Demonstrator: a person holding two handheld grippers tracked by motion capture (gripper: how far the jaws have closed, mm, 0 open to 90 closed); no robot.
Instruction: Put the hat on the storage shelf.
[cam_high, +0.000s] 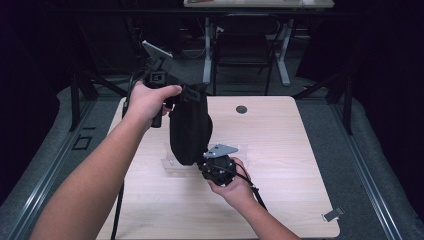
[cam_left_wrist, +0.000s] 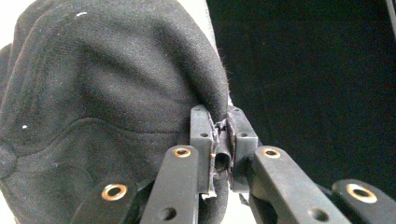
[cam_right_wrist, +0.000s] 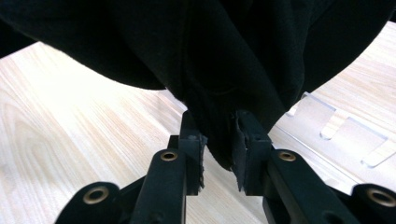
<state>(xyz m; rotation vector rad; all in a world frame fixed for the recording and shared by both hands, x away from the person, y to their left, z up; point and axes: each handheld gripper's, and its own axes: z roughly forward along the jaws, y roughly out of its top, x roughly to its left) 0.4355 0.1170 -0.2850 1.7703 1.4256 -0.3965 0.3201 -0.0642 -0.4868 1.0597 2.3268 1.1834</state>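
A black cloth item (cam_high: 190, 130) of thick knit-like fabric hangs above the light wooden table (cam_high: 285, 150). My left gripper (cam_high: 184, 94) holds it up by its top edge. In the left gripper view the jaws (cam_left_wrist: 219, 135) are shut on a fold of the black cloth (cam_left_wrist: 107, 93). My right gripper (cam_high: 201, 162) comes in from below at the cloth's lower end. In the right gripper view the cloth's (cam_right_wrist: 224, 70) hanging tip fills the narrow gap between the right gripper's (cam_right_wrist: 219, 142) pads, which touch it on both sides.
A clear plastic stand (cam_high: 170, 162) with slots (cam_right_wrist: 336, 126) lies on the table under the cloth. A round cable hole (cam_high: 241, 109) sits near the far edge. A small grey clip (cam_high: 332, 215) lies by the front right corner. A chair (cam_high: 245, 50) stands beyond the table.
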